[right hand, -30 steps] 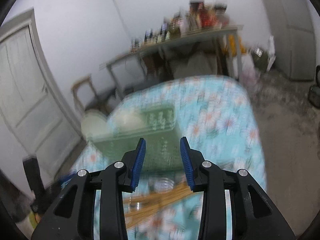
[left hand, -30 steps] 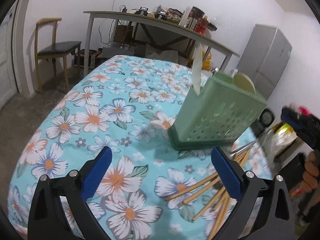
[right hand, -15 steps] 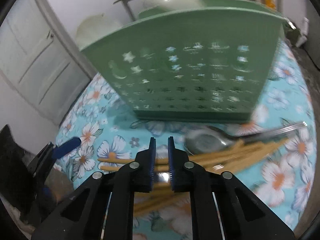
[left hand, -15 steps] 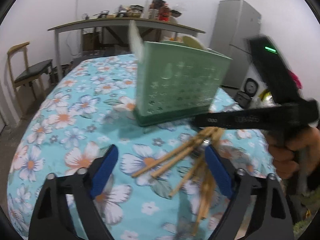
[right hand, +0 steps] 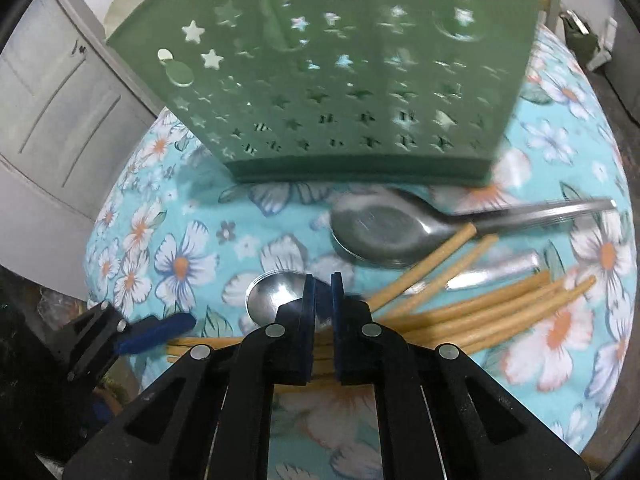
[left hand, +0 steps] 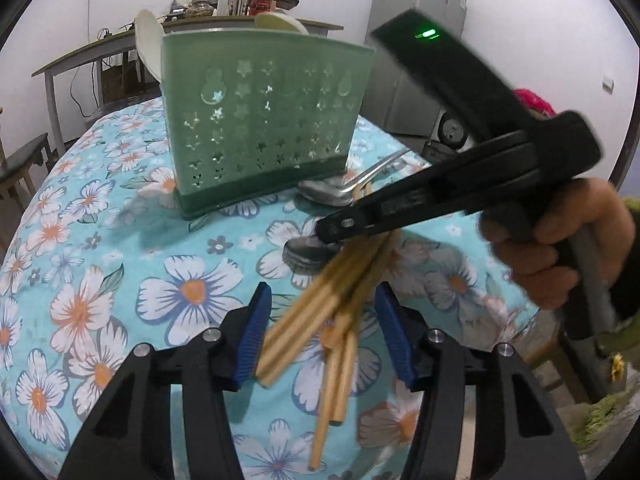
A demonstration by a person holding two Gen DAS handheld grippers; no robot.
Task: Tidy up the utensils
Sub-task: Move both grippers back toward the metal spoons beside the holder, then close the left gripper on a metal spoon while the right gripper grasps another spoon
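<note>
A green perforated utensil holder (left hand: 260, 120) stands on the floral tablecloth and fills the top of the right wrist view (right hand: 340, 80). A bundle of wooden chopsticks (left hand: 332, 312) and two metal spoons (right hand: 384, 236) lie in front of it. My left gripper (left hand: 322, 328) is open, its blue pads on either side of the chopsticks' near ends. My right gripper (right hand: 322, 292) is nearly shut, low over the chopsticks (right hand: 480, 312) and the smaller spoon (right hand: 276, 296); I cannot tell whether it grips anything. It crosses the left wrist view (left hand: 400, 208).
The round table (left hand: 80, 240) has a blue flowered cloth. White plates (left hand: 146, 48) stand behind the holder. A cluttered side table (left hand: 100, 52), a grey fridge (left hand: 416, 40) and a white door (right hand: 48, 120) surround it.
My left gripper moved closer and narrowed around the chopsticks. My right gripper dropped lower over the chopsticks and spoon, its jaws staying almost shut.
</note>
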